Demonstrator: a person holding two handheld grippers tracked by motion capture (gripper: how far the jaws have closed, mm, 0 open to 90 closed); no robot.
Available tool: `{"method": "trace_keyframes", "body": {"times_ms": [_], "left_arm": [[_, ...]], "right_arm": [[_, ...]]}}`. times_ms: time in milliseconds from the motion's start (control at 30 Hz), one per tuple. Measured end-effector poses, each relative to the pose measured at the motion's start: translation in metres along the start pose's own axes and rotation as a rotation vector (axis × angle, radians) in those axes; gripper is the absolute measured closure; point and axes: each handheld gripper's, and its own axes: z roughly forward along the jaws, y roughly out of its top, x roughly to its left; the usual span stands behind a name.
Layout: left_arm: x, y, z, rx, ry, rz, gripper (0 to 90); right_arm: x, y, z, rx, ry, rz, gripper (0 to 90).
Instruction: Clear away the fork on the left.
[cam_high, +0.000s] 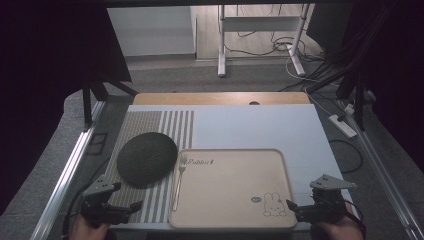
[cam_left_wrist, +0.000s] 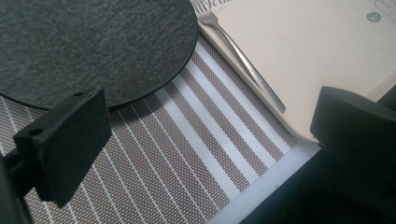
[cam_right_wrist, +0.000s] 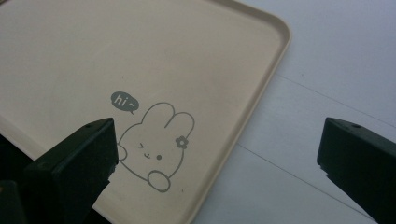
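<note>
Both your left tongs (cam_high: 134, 205) and right tongs (cam_high: 291, 205) sit released, grasping nothing. The fork (cam_high: 178, 181) lies along the tray's (cam_high: 230, 220) left edge; approach it square, tips low.

The beige tray (cam_high: 235, 220) carries the word "Rabbit" printed near its far left corner, and near its right front corner a small dark speech bubble (cam_right_wrist: 124, 101) reading "hi~" beside a drawn rabbit (cam_right_wrist: 154, 149).
</note>
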Motion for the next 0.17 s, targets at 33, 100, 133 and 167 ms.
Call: {"method": "trace_keyframes", "body": {"times_ms": [33, 100, 133, 167], "left_arm": [[-0.0009, -0.0005, -0.0005, -0.001, 0.004, 0.004, 0.0], [-0.0013, -0.0005, -0.0004, 0.002, 0.005, 0.006, 0.0], [-0.0012, -0.0004, -0.0004, 0.002, 0.005, 0.005, 0.0], [-0.0009, -0.0001, -0.0004, 0.001, 0.003, 0.004, 0.0]], "right_arm": [[0.0000, 0.0000, 0.0001, 0.001, 0.000, 0.000, 0.0], [0.0000, 0.0002, 0.0005, 0.000, 0.001, 0.001, 0.0], [0.0002, 0.0002, 0.0006, 0.001, -0.001, -0.002, 0.0], [0.0003, 0.0001, 0.0007, 0.002, -0.002, -0.004, 0.0]]}}
